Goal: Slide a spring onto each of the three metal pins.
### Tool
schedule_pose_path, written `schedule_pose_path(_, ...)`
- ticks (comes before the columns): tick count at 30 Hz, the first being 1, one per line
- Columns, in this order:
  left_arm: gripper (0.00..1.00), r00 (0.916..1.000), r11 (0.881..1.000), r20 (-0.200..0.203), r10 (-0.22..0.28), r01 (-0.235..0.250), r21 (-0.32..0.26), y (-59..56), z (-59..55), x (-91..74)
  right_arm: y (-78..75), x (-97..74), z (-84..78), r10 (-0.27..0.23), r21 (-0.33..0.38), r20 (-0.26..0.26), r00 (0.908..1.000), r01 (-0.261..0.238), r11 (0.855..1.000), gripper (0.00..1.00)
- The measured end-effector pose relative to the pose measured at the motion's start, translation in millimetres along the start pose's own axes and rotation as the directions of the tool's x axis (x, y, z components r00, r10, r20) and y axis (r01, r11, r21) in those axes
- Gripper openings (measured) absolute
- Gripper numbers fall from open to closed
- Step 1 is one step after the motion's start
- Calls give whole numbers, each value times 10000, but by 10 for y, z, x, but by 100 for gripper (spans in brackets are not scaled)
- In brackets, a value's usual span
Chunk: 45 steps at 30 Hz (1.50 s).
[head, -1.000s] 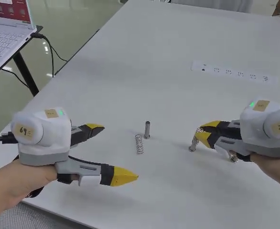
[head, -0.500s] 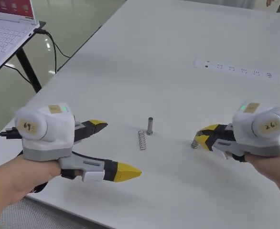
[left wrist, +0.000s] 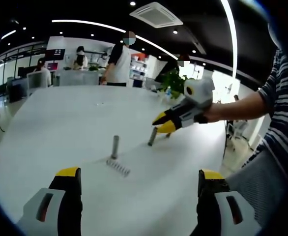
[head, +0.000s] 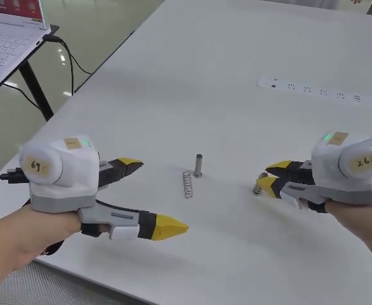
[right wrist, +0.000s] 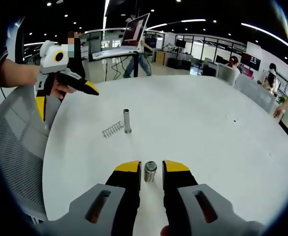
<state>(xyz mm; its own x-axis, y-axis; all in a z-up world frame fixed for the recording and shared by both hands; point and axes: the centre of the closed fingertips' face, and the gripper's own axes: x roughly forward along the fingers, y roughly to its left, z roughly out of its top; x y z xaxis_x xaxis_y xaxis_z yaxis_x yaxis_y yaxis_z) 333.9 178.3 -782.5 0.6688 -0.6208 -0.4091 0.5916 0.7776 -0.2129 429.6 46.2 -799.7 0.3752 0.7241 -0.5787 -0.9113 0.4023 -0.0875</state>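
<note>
On bench [head: 237,63], right tool [head: 266,176] straddles sprung pin [right wrist: 150,171], clamp unclear; left tool [head: 160,196] apart; next: grasp loose spring [head: 187,184] beside bare pin [head: 199,165].

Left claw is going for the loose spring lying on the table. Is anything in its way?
Nothing visible. Bare table lies between the open left claw and the spring; the upright pin stands just beyond it.
</note>
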Motion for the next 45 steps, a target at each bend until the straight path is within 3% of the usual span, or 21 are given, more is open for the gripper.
schedule_pose_path(6, 96, 10000, 10000, 46, 22, -23, 10, 15, 22, -9, 11, -95, 153, -154, 513, 434, 9989, 131, 9986, 13)
schedule_pose_path(17, 96, 10000, 9999, 32, -34, 34, 127, 49, 70, -35, 327, -118, 493, 322, 1143, 918, 9953, -427, 9925, 12)
schedule_pose_path(33, 96, 10000, 9999, -25, -1, 1, 137, 110, 64, -103, 738, 204, 589, 1055, 1393, 189, 9942, -1071, 9844, 10)
schedule_pose_path(45, 96, 10000, 9999, -19, -10, 10, 154, 116, 72, -138, 872, 472, 526, 1335, 1438, -316, 9905, -1277, 9813, 10)
